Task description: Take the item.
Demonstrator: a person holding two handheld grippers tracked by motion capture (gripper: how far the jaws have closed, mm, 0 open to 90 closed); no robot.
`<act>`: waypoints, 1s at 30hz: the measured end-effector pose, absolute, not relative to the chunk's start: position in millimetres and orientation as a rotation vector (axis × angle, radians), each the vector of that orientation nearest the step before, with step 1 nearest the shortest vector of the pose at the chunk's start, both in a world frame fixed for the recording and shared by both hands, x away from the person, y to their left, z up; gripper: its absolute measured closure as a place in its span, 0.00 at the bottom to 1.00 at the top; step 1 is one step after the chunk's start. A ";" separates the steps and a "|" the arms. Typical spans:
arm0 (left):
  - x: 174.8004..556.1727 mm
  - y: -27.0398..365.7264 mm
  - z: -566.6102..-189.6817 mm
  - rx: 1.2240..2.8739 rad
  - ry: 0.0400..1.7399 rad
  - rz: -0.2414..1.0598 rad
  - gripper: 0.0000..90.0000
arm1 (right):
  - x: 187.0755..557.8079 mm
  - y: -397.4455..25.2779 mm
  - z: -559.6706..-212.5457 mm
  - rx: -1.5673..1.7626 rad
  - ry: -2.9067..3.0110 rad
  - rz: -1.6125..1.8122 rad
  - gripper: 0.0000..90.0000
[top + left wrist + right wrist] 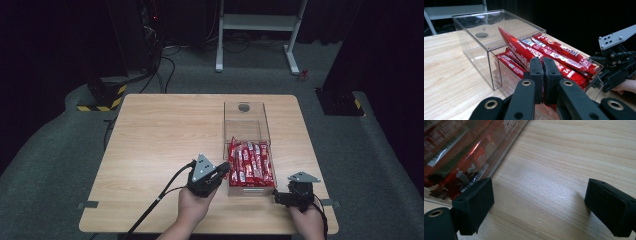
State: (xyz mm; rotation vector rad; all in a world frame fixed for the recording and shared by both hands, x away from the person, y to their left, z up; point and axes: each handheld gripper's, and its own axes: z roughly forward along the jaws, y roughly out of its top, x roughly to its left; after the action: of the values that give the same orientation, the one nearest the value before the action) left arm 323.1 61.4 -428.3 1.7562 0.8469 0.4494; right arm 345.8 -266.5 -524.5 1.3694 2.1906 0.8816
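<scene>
Left gripper view: left gripper (542, 65), jaws pressed together, nears the sachets (544, 53); right gripper (537, 202) waits spread. Next, open and pinch one.

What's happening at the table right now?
A person holds a gripper in each hand beside a clear box packed with red sachets. The left gripper, jaws shut, sits at the box's near corner; whether it pinches a sachet is unclear. The right gripper rests open on the table, just right of the box.
</scene>
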 end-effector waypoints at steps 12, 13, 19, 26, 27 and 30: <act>326.1 66.2 -421.9 1.750 0.833 0.459 0.97 | 345.8 -266.6 -524.5 1.369 2.191 0.882 0.10; 326.2 66.5 -421.5 1.747 0.833 0.460 0.97 | 345.8 -266.5 -524.5 1.369 2.191 0.882 0.10; 327.1 69.1 -417.9 1.740 0.826 0.468 0.97 | 345.8 -266.5 -524.5 1.370 2.190 0.882 0.10; 327.2 72.3 -414.1 1.730 0.823 0.471 0.97 | 345.8 -266.6 -524.5 1.369 2.191 0.882 0.10; 326.9 72.6 -413.3 1.729 0.820 0.475 0.97 | 345.8 -266.7 -524.5 1.369 2.191 0.883 0.10; 326.9 73.0 -412.5 1.730 0.817 0.477 0.97 | 345.9 -266.8 -524.5 1.369 2.191 0.884 0.10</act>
State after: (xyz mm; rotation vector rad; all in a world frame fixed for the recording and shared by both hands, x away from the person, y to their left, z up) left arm 326.9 73.0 -412.5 1.7296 0.8168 0.4766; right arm 345.9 -266.8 -524.5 1.3695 2.1911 0.8844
